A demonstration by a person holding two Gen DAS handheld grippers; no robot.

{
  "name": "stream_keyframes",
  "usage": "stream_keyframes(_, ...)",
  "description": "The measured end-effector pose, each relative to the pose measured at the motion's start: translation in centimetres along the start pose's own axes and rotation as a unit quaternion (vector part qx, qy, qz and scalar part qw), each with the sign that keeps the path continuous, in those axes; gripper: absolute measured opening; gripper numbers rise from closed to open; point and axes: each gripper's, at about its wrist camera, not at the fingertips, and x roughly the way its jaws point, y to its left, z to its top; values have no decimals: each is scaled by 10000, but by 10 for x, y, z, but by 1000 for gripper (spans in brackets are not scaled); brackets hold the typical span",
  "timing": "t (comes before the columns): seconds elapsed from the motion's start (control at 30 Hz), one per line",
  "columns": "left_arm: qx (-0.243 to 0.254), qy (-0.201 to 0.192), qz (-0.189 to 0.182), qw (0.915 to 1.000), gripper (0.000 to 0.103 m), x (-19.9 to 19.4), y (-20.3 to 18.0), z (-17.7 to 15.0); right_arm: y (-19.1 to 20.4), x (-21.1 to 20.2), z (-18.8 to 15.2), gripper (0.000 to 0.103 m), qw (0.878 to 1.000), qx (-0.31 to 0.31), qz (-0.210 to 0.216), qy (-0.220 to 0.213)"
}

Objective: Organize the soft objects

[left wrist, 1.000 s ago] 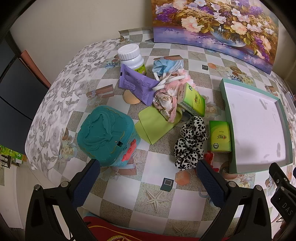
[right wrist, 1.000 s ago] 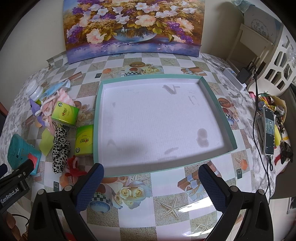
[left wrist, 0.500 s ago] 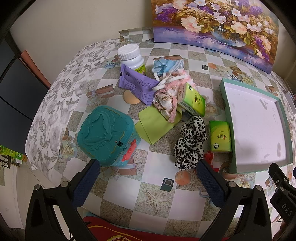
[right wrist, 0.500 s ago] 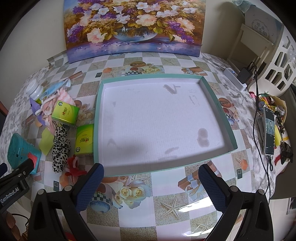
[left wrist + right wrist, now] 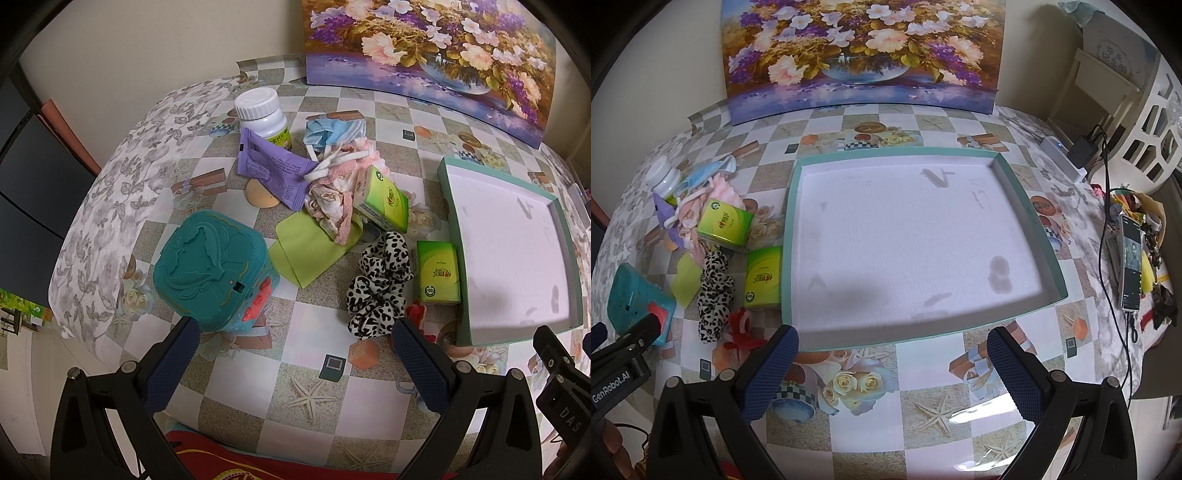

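Checkered oilcloth printed with starfish and roses covers the counter [image 5: 314, 325], and a flower painting [image 5: 860, 51] leans against the wall at the top of the frame; over the last second almost nothing has changed, both views sitting only slightly differently, so the sorting has evidently not begun. Left tool [image 5: 295, 354] hangs at the bottom of its frame with its fingers spread wide and nothing between them; right tool [image 5: 892, 363] is likewise wide open and empty at the bottom of its own view. Centre of the left view holds the clutter: a leopard-print scrunchie [image 5: 378, 286] lies just above the left tool, a red scrunchie [image 5: 417, 314] touching its lower right edge; higher up sit a pink floral cloth [image 5: 332, 199], a blue face mask [image 5: 332, 129] and a lime-green cloth [image 5: 306, 251]. Two green tissue packs [image 5: 437, 273], a purple sachet [image 5: 273, 170], a white pill bottle [image 5: 264, 118] and a teal toy case [image 5: 214, 266] are mixed among them. Teal-rimmed tray [image 5: 1045, 240] fills the middle of the right view with nothing in it; I judge it the likely destination, with the leopard scrunchie nearest for a first pick.
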Motion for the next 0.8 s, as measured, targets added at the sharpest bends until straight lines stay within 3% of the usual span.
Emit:
stream_keyframes(0.27,-240,-161,-182,9994,103,-8,11,6,-4,-4,3,103,9996,60,270,-36)
stream_keyframes(0.6,-784,-533,-599,9937,103,-18,66,57,11,-12,31,103,9946,219,1006,-165)
stream_keyframes(0.7,-706,-791,-748,9915,103,-21,77,73,21,-14,47,103,9928,228,1151,-235)
stream_keyframes(0.8,-317,-727,-745,9941,103,-17,80,89,35,-10,62,103,9903,183,1366,-195)
